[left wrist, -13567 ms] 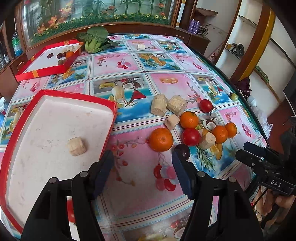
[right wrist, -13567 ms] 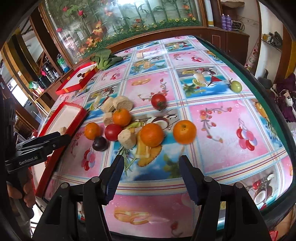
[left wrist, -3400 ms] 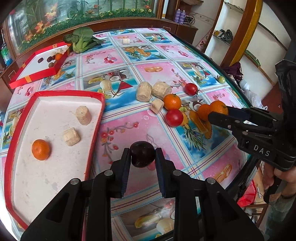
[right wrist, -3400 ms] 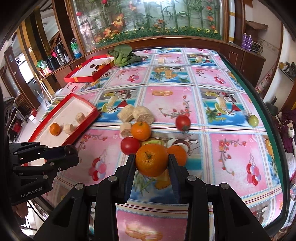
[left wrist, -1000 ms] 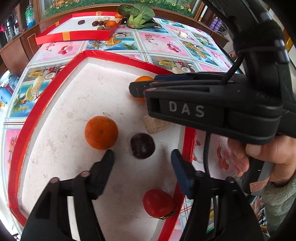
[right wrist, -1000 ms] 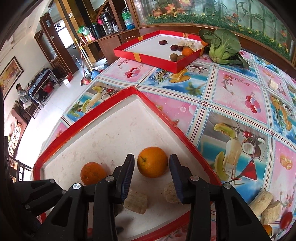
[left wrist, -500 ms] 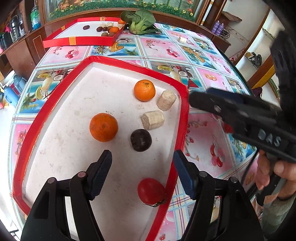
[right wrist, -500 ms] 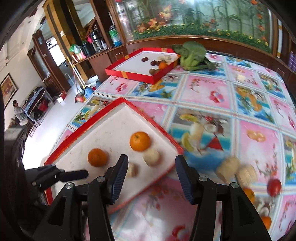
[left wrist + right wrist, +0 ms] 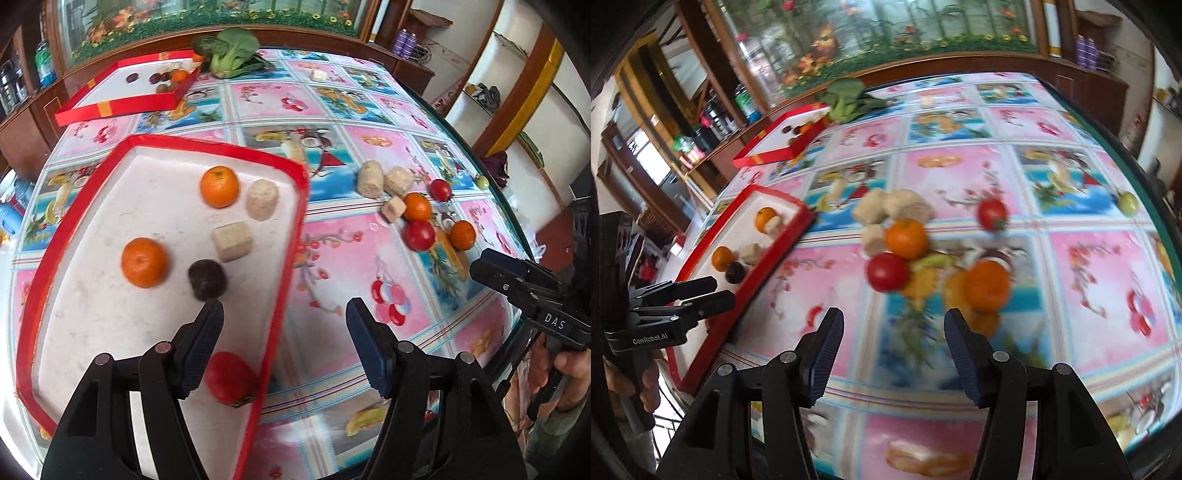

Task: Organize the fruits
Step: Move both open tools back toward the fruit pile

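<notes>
Left wrist: both ribbed-padded hand-held grippers (image 9: 284,325) (image 9: 894,339) gape empty; red-rimmed tray (image 9: 295,236) holds round oranges (image 9: 144,262).

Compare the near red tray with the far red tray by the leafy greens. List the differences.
The near red tray holds two oranges, two pale chunks, a dark plum and a tomato; the far red tray holds only a few small fruits, bunched in one corner. The near one lies beneath the left gripper; the far one lies beside the leafy greens. Both are red-rimmed with white floors.

Tomato (image 9: 231,376) partly behind tongs (image 9: 284,332)
</notes>
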